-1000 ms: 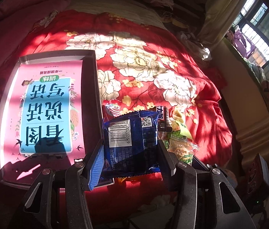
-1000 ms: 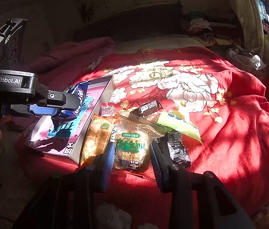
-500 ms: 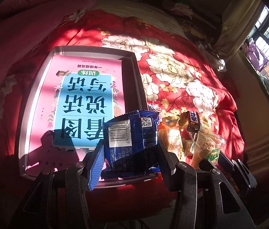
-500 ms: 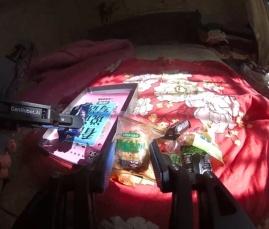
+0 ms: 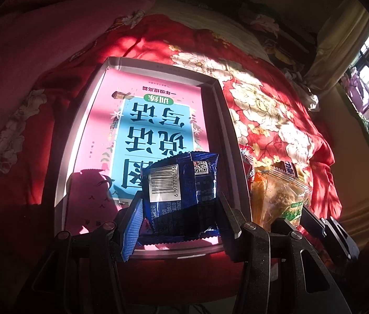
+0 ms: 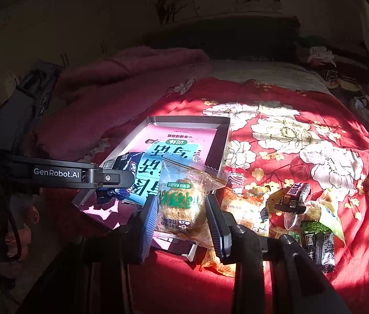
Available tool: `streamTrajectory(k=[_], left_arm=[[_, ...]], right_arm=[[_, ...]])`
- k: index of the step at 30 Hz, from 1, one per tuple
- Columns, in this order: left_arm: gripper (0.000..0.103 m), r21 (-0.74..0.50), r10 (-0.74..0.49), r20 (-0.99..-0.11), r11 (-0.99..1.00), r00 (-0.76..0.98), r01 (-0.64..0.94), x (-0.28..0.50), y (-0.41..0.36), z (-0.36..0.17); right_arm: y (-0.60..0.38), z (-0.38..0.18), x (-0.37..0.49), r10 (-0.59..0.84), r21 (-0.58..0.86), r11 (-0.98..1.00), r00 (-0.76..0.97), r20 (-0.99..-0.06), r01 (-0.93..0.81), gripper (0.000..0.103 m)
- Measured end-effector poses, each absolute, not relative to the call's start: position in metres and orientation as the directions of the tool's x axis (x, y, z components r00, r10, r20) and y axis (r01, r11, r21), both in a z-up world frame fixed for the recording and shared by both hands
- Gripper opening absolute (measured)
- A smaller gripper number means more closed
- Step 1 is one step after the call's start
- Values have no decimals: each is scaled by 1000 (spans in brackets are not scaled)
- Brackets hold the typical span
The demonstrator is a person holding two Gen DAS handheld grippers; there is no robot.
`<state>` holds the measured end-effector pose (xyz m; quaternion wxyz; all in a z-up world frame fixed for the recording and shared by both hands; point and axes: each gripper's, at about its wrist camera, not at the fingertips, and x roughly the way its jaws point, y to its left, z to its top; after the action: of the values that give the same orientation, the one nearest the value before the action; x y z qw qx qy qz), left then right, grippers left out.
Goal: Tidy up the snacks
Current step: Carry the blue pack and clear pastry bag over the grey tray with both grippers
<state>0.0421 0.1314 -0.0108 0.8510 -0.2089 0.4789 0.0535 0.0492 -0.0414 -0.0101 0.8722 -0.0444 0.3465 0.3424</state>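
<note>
The fingers of the left gripper [image 5: 179, 219] are being kept clamped on a blue packet [image 5: 181, 196], which is being held upright above the near end of the tray [image 5: 226, 136]. The right gripper [image 6: 179, 222] is clamped on a clear packet [image 6: 181, 204], seemingly being carried over the tray's near right corner, while the other snacks [image 6: 289, 209] are lying on the bedspread just to its right.

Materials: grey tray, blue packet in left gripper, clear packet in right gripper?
Shallow grey rectangular tray: probably metal, matte; thin folded rim glints. Blue snack packet: glossy plastic film, crinkled, serrated seal. Clear snack packet: transparent plastic film, contents visible, zigzag edge.
</note>
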Motion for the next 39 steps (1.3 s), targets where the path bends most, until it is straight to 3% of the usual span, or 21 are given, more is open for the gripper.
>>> streamTrajectory(k=[39], left_arm=[[53, -181, -21, -895, 930, 445, -321, 44, 145, -57]], right_arm=[[3, -52, 62, 572, 183, 725, 432, -697, -664, 38]])
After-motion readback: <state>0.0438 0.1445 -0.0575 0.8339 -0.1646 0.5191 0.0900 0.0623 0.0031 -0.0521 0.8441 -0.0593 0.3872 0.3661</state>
